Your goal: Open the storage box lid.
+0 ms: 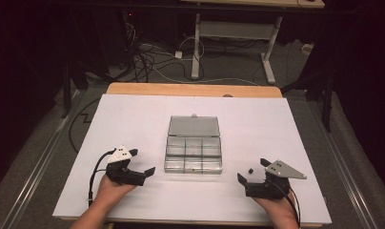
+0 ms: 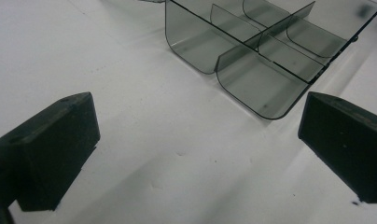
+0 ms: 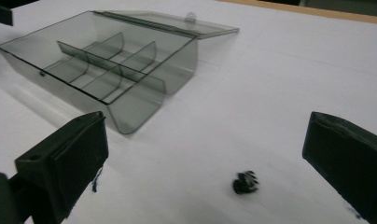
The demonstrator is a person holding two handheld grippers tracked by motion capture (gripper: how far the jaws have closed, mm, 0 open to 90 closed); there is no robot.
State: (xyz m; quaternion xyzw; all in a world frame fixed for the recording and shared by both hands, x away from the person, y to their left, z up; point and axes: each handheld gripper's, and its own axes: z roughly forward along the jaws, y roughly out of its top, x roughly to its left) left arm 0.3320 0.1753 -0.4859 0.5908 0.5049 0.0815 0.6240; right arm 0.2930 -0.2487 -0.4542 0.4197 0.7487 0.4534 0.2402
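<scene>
A smoky clear plastic compartment box (image 1: pixel 194 151) lies in the middle of the white table with its lid (image 1: pixel 194 126) folded back flat behind it. Its compartments (image 2: pixel 252 56) look empty. A small black part (image 1: pixel 251 170) lies on the table right of the box. My right gripper (image 1: pixel 253 172) is open with its jaws either side of that part (image 3: pixel 245 182), neither pad touching it. The box (image 3: pixel 107 70) lies beyond, to the left in the right gripper view. My left gripper (image 1: pixel 143 161) is open left of the box, with bare table between its jaws (image 2: pixel 196 121).
The white table top (image 1: pixel 133 119) has free room on all sides of the box. Its wooden far edge (image 1: pixel 190 89) shows at the back. Beyond it are floor cables (image 1: pixel 152 57) and a desk frame (image 1: pixel 233 28).
</scene>
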